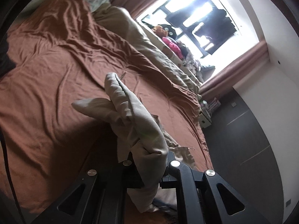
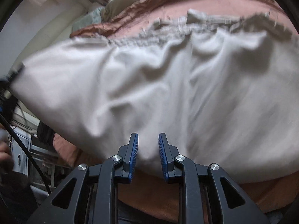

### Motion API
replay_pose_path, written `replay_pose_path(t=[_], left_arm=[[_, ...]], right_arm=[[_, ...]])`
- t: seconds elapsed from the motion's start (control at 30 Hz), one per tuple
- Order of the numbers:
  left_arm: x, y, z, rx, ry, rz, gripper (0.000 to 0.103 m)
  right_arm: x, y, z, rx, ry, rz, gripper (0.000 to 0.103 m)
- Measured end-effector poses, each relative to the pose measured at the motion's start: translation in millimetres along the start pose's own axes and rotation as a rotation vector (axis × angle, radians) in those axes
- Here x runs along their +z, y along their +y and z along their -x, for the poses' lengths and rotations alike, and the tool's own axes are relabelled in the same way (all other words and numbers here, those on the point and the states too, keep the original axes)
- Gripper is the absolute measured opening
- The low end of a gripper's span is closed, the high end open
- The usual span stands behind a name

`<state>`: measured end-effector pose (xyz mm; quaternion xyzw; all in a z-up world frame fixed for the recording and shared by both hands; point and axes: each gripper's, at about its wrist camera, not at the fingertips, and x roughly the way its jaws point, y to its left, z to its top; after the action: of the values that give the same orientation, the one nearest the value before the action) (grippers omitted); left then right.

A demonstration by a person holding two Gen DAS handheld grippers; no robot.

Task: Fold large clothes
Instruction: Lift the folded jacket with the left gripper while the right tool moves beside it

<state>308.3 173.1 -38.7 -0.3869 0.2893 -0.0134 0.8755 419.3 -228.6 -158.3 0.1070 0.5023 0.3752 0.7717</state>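
A large pale beige garment lies spread and wrinkled over the rust-coloured bed sheet, its frayed edge at the far side. My left gripper is shut on a bunched fold of the garment, which rises between the jaws and hides the fingertips. My right gripper has its blue-padded fingers a little apart, with the garment's near edge lying between them; the pads do not press the cloth.
A beige duvet lies along the bed's far side below a bright window with pink curtains. Clutter sits on the sill. Dark floor lies past the bed's edge. A black cable hangs at left.
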Motion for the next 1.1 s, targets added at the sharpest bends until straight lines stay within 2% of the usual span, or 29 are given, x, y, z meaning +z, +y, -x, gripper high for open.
replay_pose_path(t=[0.23,0.37,0.5,0.7,0.8,0.87,0.9,0.93,1.0,1.1], left_arm=[[-7,-55,-25,-0.054,0.049,-0.091,0.010],[-16,-101,-43,-0.057,0.077,-0.186,0.010],[-26,-140,-67,-0.069,0.118,-0.257,0.010],[-50,-185,-111,-0.086,0.192,-0.330,0.010],[-71,-207,-143,-0.102,0.253,-0.362,0.010],[-85,-218,-161,-0.109,0.289,-0.382,0.010],[-91,-222,-169,-0.112,0.307,-0.389,0.010],[-101,-227,-181,-0.114,0.330,-0.398,0.010],[-120,-235,-204,-0.109,0.381,-0.416,0.010],[-151,-244,-237,-0.080,0.448,-0.461,0.010]], right_arm=[[-6,-14,-9,0.012,-0.028,-0.051,0.020],[-16,-19,4,0.093,-0.032,-0.095,0.020],[-18,-38,44,0.098,-0.122,-0.122,0.020],[-22,-95,124,0.144,-0.276,-0.220,0.020],[-29,-126,149,0.147,-0.312,-0.276,0.021],[-39,-151,165,0.146,-0.341,-0.320,0.028],[-45,-162,172,0.140,-0.357,-0.340,0.038],[-51,-170,177,0.135,-0.369,-0.358,0.052],[-61,-188,185,0.127,-0.390,-0.397,0.066],[-78,-215,195,0.113,-0.408,-0.450,0.066]])
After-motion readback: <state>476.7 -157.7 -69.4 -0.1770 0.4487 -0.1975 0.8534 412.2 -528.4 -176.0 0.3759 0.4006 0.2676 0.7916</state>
